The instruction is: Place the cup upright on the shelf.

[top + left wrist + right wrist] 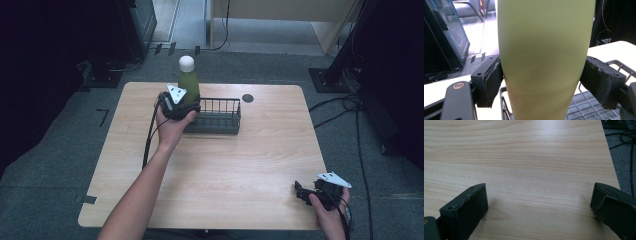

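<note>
A pale green bottle (189, 82) with a white cap stands upright at the left end of a black wire basket (220, 116) on the wooden table (225, 165). My left gripper (176, 105) is shut on the bottle's body. In the left gripper view both pads (495, 80) press the bottle (544, 57) from either side, with the basket's wire floor (586, 107) below. My right gripper (302, 192) rests near the table's front right corner, held by a hand. In the right gripper view its jaws stand wide apart over bare wood (536, 170) with nothing between them.
A dark round grommet (247, 98) sits in the tabletop behind the basket. Cables (350, 107) lie on the grey floor to the right. Dark equipment stands at the far left and right of the room.
</note>
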Demonstrator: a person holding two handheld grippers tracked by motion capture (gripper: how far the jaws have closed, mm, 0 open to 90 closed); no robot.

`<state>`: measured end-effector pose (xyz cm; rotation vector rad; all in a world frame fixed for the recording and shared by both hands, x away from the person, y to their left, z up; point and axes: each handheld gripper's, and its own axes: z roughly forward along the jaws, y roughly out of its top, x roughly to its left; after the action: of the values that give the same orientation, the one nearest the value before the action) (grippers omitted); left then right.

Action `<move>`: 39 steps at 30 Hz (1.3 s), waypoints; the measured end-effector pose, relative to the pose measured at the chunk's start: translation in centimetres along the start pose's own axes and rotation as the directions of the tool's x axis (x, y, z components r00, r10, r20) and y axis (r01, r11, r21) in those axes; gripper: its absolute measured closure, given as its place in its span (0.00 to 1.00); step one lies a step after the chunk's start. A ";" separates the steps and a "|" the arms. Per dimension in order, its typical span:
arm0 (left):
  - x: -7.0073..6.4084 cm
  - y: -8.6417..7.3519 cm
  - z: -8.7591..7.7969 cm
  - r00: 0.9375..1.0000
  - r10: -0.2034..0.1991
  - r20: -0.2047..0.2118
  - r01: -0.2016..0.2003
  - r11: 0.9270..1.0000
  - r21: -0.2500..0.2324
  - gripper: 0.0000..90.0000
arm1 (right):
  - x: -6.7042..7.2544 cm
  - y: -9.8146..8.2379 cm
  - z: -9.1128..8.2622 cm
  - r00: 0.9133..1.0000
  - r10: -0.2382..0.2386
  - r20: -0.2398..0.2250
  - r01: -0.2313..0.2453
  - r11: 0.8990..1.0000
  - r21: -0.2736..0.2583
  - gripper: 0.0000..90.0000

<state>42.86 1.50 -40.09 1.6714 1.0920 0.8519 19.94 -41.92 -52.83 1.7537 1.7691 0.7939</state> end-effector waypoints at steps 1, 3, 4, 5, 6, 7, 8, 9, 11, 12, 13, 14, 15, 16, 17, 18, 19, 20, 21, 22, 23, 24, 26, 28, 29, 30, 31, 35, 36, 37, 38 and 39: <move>0.0 0.0 0.0 1.000 0.001 0.000 -0.001 1.000 0.000 0.24 | 0.0 0.0 0.0 1.000 0.001 0.000 -0.001 1.000 -0.001 0.01; 0.0 0.0 0.0 1.000 0.000 0.000 0.000 1.000 0.001 0.24 | 0.0 0.0 0.0 1.000 0.000 0.000 0.000 1.000 0.000 0.01; 0.0 0.0 0.0 1.000 0.000 0.000 0.000 1.000 0.000 0.24 | 0.0 0.0 0.0 1.000 0.000 0.000 0.000 1.000 0.000 0.01; 0.0 0.0 0.0 1.000 0.000 0.001 0.000 1.000 0.001 0.24 | 0.0 0.0 0.0 1.000 0.000 0.000 0.000 1.000 0.000 0.01; 0.0 0.0 0.0 1.000 -0.002 0.001 0.002 1.000 0.001 0.24 | 0.0 0.0 0.0 1.000 0.000 0.000 0.000 1.000 0.000 0.01; 0.0 0.0 0.0 1.000 -0.005 0.002 0.005 1.000 0.001 0.24 | 0.0 0.0 0.0 1.000 0.000 0.000 0.000 1.000 0.000 0.01; 0.1 0.0 0.0 1.000 -0.004 0.003 0.004 1.000 0.002 0.24 | 0.0 0.0 0.0 1.000 0.000 0.001 0.000 1.000 0.000 0.01; 0.1 0.0 0.0 1.000 -0.004 0.003 0.004 1.000 0.002 0.24 | 0.0 0.0 0.0 1.000 0.000 0.001 0.000 1.000 0.000 0.01; 0.0 0.0 0.0 1.000 -0.003 0.004 0.003 1.000 0.001 0.24 | 0.0 0.0 0.0 1.000 0.000 0.001 0.000 1.000 0.001 0.01; 0.1 0.0 -0.1 1.000 0.000 0.005 0.000 1.000 0.001 0.24 | 0.0 0.0 0.0 1.000 0.000 0.001 0.000 1.000 0.001 0.01; 0.1 0.0 -0.1 1.000 0.001 0.006 -0.001 1.000 0.000 0.24 | 0.0 0.0 0.0 1.000 0.000 0.000 0.000 1.000 0.000 0.01; 0.1 0.0 -0.1 1.000 0.002 0.007 -0.002 1.000 -0.001 0.24 | 0.0 0.0 0.0 1.000 0.000 0.000 0.000 1.000 0.001 0.01; 0.1 -0.1 -0.2 1.000 0.002 0.007 -0.002 1.000 -0.002 0.24 | 0.0 0.0 0.0 1.000 0.000 0.000 0.000 1.000 0.000 0.01; 0.1 -0.1 -0.3 1.000 0.005 0.007 -0.005 1.000 -0.004 0.24 | 0.0 0.0 0.0 1.000 0.000 0.001 0.000 1.000 0.000 0.01; 0.2 -0.1 -0.3 1.000 0.006 0.008 -0.006 1.000 -0.005 0.24 | 0.0 0.0 0.0 1.000 0.001 0.000 -0.001 1.000 0.001 0.01; 0.2 -0.1 -0.4 1.000 0.004 0.009 -0.004 1.000 -0.006 0.23 | 0.0 0.0 0.0 1.000 0.001 0.001 -0.001 1.000 0.000 0.01; 0.2 -0.2 -0.5 1.000 0.005 0.011 -0.005 1.000 -0.004 0.22 | 0.0 0.0 0.0 1.000 0.000 0.001 0.000 1.000 0.001 0.01; 0.3 -0.2 -0.6 1.000 0.004 0.011 -0.004 1.000 -0.001 0.20 | 0.0 0.0 0.0 1.000 0.000 0.001 0.000 1.000 0.001 0.01; 0.3 -0.2 -0.7 1.000 0.003 0.010 -0.003 1.000 0.005 0.18 | 0.0 0.0 0.0 1.000 0.000 0.001 0.000 1.000 0.002 0.01; 0.4 -0.2 -0.8 1.000 -0.001 0.010 0.001 1.000 0.008 0.16 | 0.0 0.0 0.0 1.000 0.000 0.001 0.000 1.000 0.002 0.01; 0.4 -0.3 -0.9 1.000 0.000 0.011 0.000 1.000 0.012 0.16 | 0.0 0.0 0.0 1.000 0.000 0.002 0.000 1.000 0.002 0.01; 0.4 -0.3 -1.0 1.000 0.000 0.013 0.000 1.000 0.013 0.15 | 0.1 0.0 0.0 1.000 0.000 0.003 0.000 1.000 0.002 0.01; 0.4 -0.5 -1.4 1.000 0.003 0.021 -0.003 1.000 0.015 0.14 | 0.1 0.0 0.0 1.000 -0.002 0.004 0.002 1.000 0.003 0.01; 0.4 -0.8 -1.8 1.000 0.005 0.030 -0.005 1.000 0.015 0.13 | 0.1 0.0 0.0 1.000 -0.001 0.004 0.001 1.000 0.003 0.01; 0.4 -0.9 -1.9 0.999 0.001 0.033 -0.002 1.000 0.014 0.13 | 0.1 0.0 0.0 1.000 -0.002 0.005 0.002 1.000 0.003 0.01; 0.4 -1.0 -2.1 0.999 -0.002 0.035 0.001 1.000 0.015 0.13 | 0.1 0.0 0.0 1.000 -0.002 0.005 0.002 1.000 0.003 0.01; 0.5 -1.2 -2.2 0.999 -0.002 0.037 0.001 1.000 0.016 0.13 | 0.1 0.0 0.0 1.000 -0.002 0.005 0.002 1.000 0.002 0.01; 0.6 -1.8 -2.8 0.999 -0.003 0.041 0.002 1.000 0.020 0.13 | 0.1 0.0 0.0 1.000 0.000 0.005 0.000 1.000 0.002 0.01; 0.6 -2.0 -3.0 0.999 -0.003 0.040 0.002 1.000 0.022 0.13 | 0.1 0.0 0.0 1.000 -0.001 0.005 0.001 1.000 0.002 0.01; 0.7 -2.2 -3.2 0.999 -0.002 0.042 0.001 1.000 0.023 0.13 | 0.1 0.0 0.0 1.000 0.000 0.005 0.000 1.000 0.003 0.01; 0.7 -2.4 -3.4 0.999 -0.005 0.043 0.004 1.000 0.021 0.13 | 0.1 0.0 0.0 1.000 -0.001 0.005 0.001 1.000 0.003 0.01; 0.8 -2.6 -3.6 0.999 -0.003 0.044 0.003 1.000 0.021 0.13 | 0.1 0.0 0.0 1.000 -0.001 0.005 0.001 1.000 0.003 0.01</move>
<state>39.20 3.84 -41.33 1.6978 1.0768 0.8008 19.97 -41.82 -52.83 1.7552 1.7685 0.7866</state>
